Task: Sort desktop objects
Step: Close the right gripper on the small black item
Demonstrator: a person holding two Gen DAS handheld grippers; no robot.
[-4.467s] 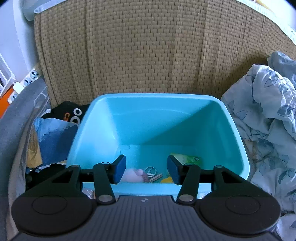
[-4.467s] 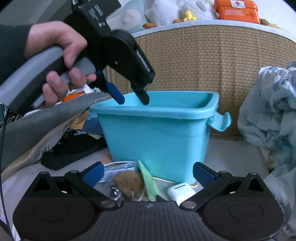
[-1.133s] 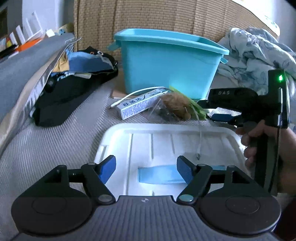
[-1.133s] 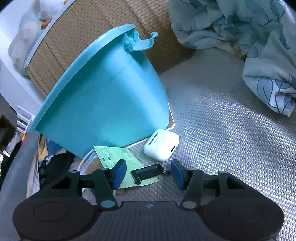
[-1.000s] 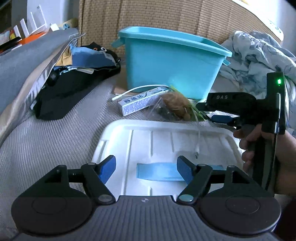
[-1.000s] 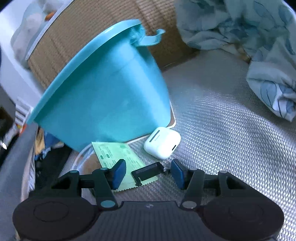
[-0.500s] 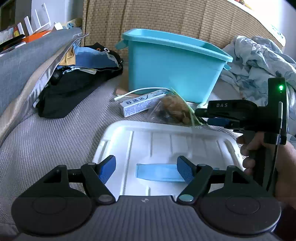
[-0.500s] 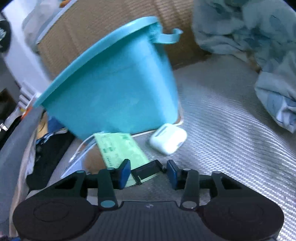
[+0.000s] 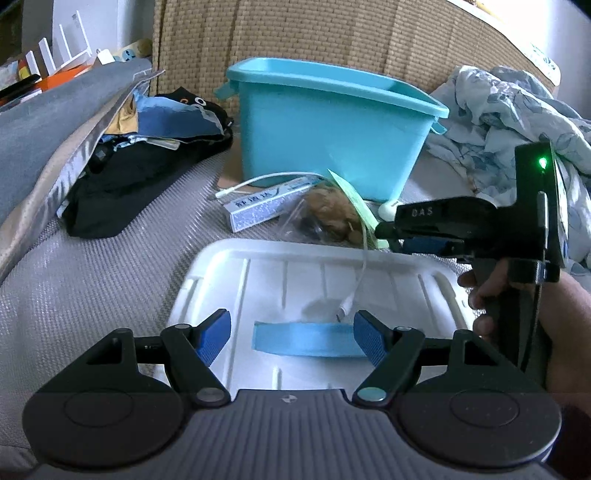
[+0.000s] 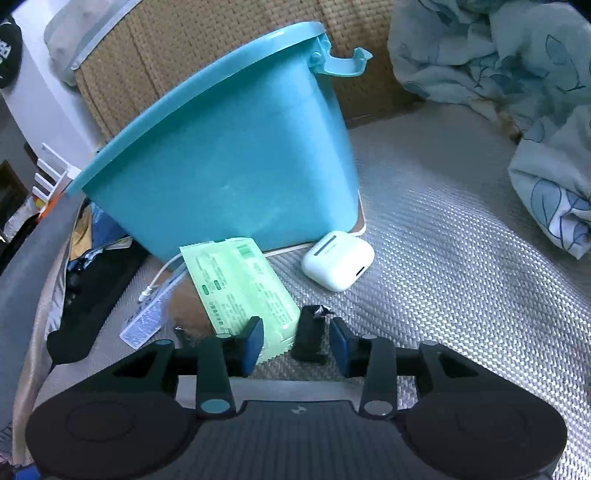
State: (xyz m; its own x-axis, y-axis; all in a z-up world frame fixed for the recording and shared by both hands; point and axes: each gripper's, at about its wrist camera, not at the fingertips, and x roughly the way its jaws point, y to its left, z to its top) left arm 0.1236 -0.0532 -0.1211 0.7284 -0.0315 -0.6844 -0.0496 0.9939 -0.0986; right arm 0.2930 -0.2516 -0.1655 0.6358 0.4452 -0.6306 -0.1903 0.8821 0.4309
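Two hand-held grippers work over a grey woven surface (image 10: 443, 236), backed by a tan wicker panel (image 9: 295, 33); a crumpled blue floral quilt (image 9: 509, 110) lies at the right, and dark clothes (image 9: 122, 184) are heaped at the left. The large turquoise plastic tub (image 10: 236, 158) stands open near the panel, its latch handle (image 10: 343, 62) sticking out at the rim; in front of it lies a white plastic lid (image 9: 280, 280) with a blue strip (image 9: 306, 338) on it, and a white cable (image 9: 360, 280) trails across its top. Between tub and lid sit a long blue-and-white carton (image 9: 258, 206), a clear bag holding something brown (image 9: 328, 218), and a flat pale green sachet (image 10: 240, 284). Just beside the tub's base rests a white rounded earbud case (image 10: 338, 260), apart from the sachet.

The left hand-held gripper (image 9: 291, 334) hovers over the lid with its blue pads spread wide and nothing between them. The right hand-held gripper (image 10: 297, 341), held by a hand (image 9: 517, 306), points down at the surface; a small black clip-like object (image 10: 310, 338) stands between its pads, close to the right pad, with the sachet's corner near the left one; whether the pads press on the object cannot be told.
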